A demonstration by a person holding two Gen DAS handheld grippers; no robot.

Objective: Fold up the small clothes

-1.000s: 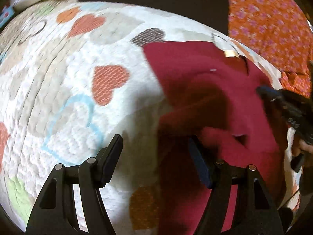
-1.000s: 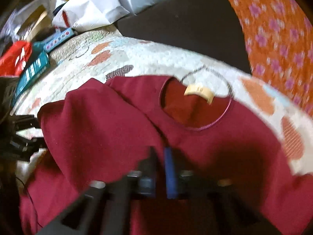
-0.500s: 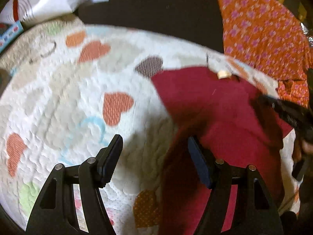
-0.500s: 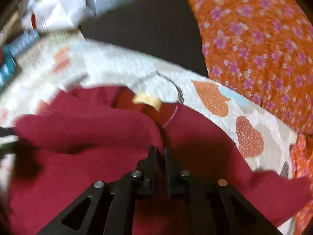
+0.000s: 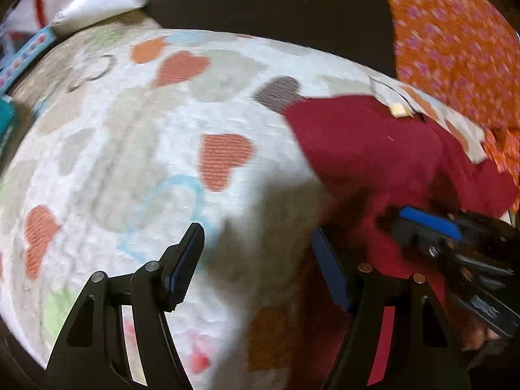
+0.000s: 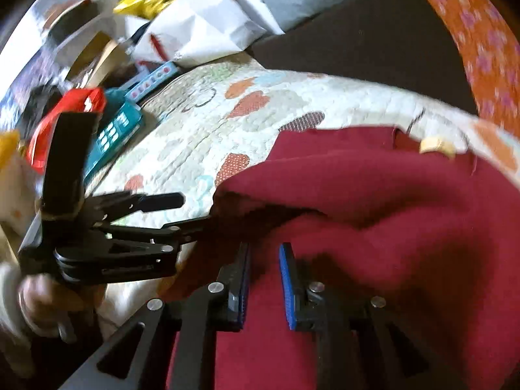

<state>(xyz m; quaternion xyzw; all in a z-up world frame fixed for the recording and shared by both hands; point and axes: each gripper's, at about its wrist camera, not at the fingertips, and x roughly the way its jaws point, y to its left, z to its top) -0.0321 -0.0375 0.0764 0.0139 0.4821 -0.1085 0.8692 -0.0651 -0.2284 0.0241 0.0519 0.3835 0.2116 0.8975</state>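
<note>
A small dark red shirt [image 5: 373, 149] [image 6: 390, 188] with a tan neck label [image 5: 399, 110] [image 6: 435, 145] lies bunched on the right side of a heart-patterned quilt [image 5: 130, 130] [image 6: 227, 113]. One side of the shirt is folded over itself. My right gripper [image 6: 265, 253] [image 5: 422, 224] hovers low over the red cloth. Its jaws are opening, with a narrow gap and no cloth pinched between the pads. My left gripper [image 5: 256, 237] [image 6: 195, 209] stands open over the quilt at the shirt's left edge, and its right finger touches the cloth.
An orange flowered cloth [image 5: 455, 48] [image 6: 487, 65] hangs at the right. Behind the quilt lies a dark surface [image 5: 276, 6]. At the far left are white bags [image 6: 201, 32], teal boxes [image 6: 117, 130] and a red packet [image 6: 71, 107]. A hand [image 6: 42, 305] holds the left gripper.
My right gripper, shut on the red cloth by the neckline before, has swung down toward the left gripper and its jaws have parted. The left gripper stays open and has tilted up a little.
</note>
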